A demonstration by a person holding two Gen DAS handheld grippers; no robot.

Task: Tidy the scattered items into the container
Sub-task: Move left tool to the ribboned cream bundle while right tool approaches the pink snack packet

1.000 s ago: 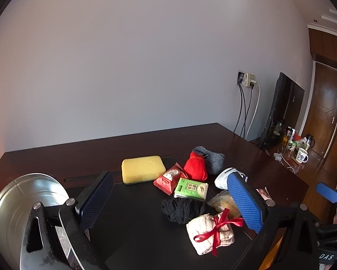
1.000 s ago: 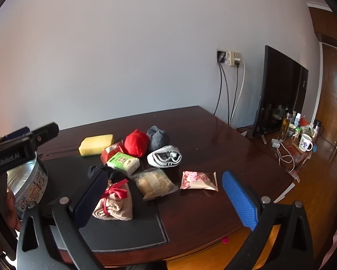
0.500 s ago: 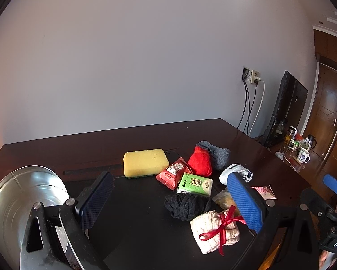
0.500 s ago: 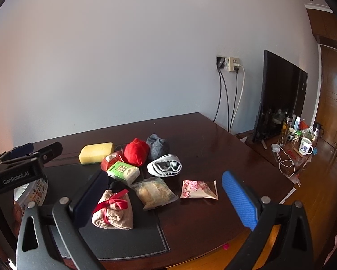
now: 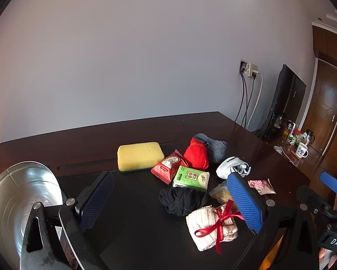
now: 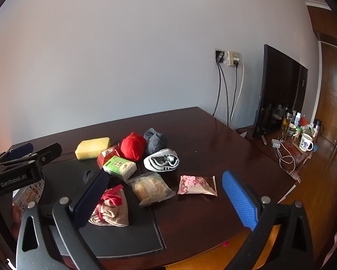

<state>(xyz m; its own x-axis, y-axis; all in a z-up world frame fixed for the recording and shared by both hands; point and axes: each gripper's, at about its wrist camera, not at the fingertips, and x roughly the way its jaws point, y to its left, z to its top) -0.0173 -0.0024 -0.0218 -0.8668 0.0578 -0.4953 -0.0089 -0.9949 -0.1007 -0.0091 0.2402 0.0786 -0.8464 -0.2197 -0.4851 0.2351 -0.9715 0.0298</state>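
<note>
Now both views have lifted; jaws unchanged.

A: Both views are evenly lit, soft daylight feel, and the pale wall (image 5: 146,56) glows without hot spots.

B: Glare though: the metal tin (image 5: 17,193) left of the left gripper (image 5: 170,198) throws back a bright sheen, and the dark table (image 6: 213,139) ahead of the right gripper (image 6: 166,193) carries a glossy streak near its far right edge.

A: Shadows are faint, just soft pools under the sponge (image 5: 139,156) and socks.

B: Heavy fisheye bending here; the door (image 6: 335,94) far right bows, and black vignette fills the corners.

A: Focus is sharp mid-frame, while the near fingers (image 6: 240,200) look slightly soft. A warm orange tint creeps in at the left edge.
</note>
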